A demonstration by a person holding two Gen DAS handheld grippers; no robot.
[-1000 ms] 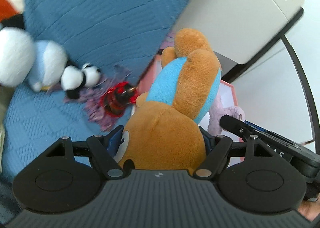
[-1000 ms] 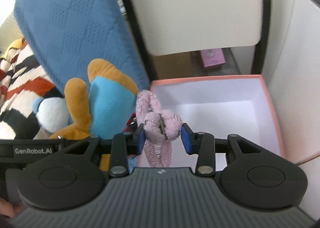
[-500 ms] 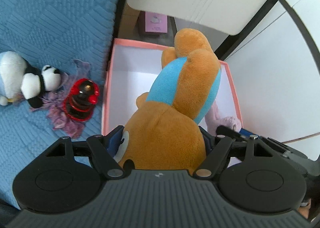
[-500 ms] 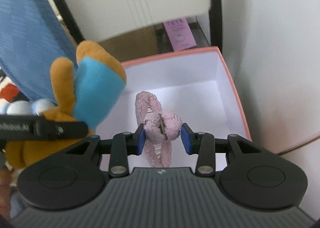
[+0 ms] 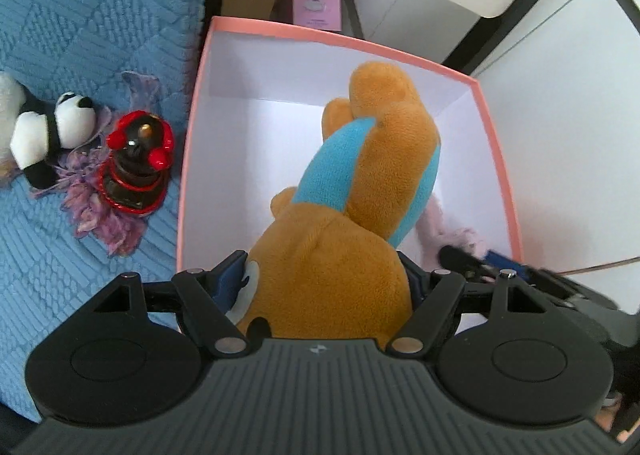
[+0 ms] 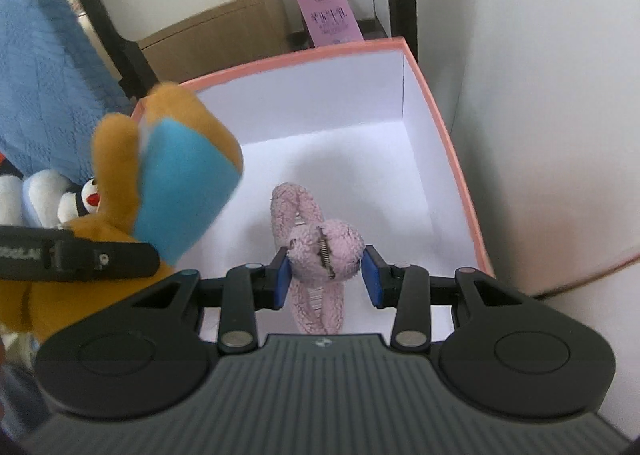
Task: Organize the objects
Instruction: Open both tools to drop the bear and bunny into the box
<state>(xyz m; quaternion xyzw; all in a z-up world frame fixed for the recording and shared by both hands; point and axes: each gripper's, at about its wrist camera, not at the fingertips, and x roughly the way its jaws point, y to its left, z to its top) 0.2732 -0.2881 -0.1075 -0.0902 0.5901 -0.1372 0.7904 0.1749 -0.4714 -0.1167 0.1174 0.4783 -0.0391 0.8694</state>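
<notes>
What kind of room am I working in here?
Probably a bedroom: a blue quilted bedspread with a panda plush lying on it, and a pink-rimmed box beside it for toys.

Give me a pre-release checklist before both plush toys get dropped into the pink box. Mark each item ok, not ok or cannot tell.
1. Left gripper clamped on the orange plush: ok.
2. Right gripper clamped on the pink plush: ok.
3. Both toys over the pink box opening: ok.
4. Box floor bare where visible: ok.
5. Toys touching the box floor: cannot tell.
6. Panda plush and red figurine on the blue blanket, outside the box: ok, clear of the drop.
</notes>
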